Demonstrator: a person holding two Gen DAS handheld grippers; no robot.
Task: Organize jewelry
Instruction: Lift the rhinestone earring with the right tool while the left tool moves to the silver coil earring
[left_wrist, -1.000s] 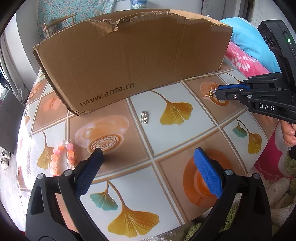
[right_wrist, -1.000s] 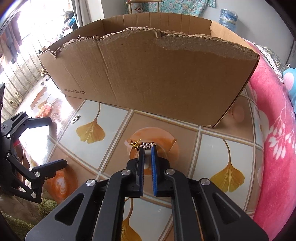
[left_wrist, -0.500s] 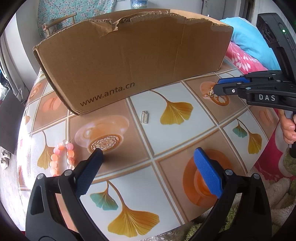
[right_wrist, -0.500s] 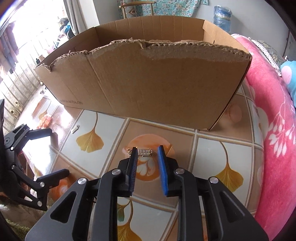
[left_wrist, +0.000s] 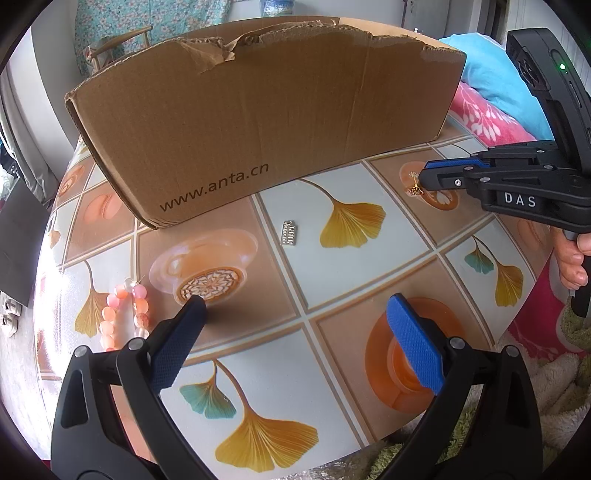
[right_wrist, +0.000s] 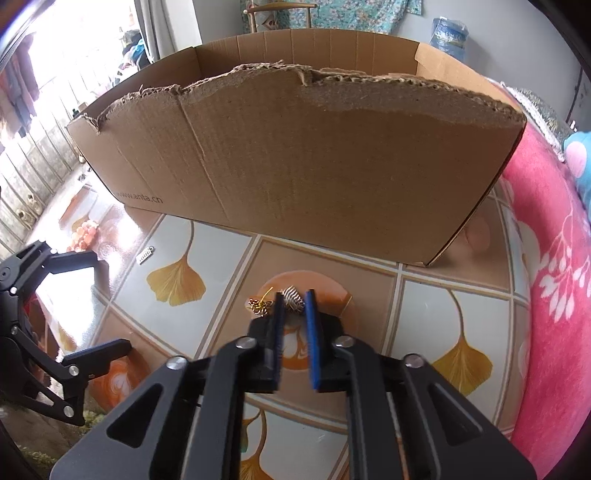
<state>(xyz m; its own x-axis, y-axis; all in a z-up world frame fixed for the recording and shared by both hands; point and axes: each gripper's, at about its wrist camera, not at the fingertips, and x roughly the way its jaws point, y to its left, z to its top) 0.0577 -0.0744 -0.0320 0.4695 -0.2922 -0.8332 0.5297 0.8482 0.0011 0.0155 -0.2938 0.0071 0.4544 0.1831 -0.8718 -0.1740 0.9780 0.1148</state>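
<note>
My right gripper (right_wrist: 293, 300) points down at the tiled tabletop (right_wrist: 424, 302) in front of the cardboard box (right_wrist: 314, 166). Its jaws are closing, and the tips pinch a small silver ribbed pendant (right_wrist: 293, 295) whose gold chain (right_wrist: 258, 305) trails to the left. In the left wrist view that gold chain (left_wrist: 414, 189) hangs at the tip of the right gripper (left_wrist: 424, 177). My left gripper (left_wrist: 295, 306) is wide open over the table with nothing between its fingers. A second silver charm (left_wrist: 290, 233) lies ahead of it. A pink bead bracelet (left_wrist: 122, 314) lies at its left.
The open box (left_wrist: 258, 122), marked www.anta.cn, stands across the back of the table with a torn top edge. A pink floral blanket (right_wrist: 546, 295) borders the table on the right. A hand (left_wrist: 570, 258) holds the right gripper's handle.
The right gripper's jaws were together, opened with the pendant lying flat beyond the tips, and have come together again on the pendant, which now stands tilted between them. The left gripper stayed still.
</note>
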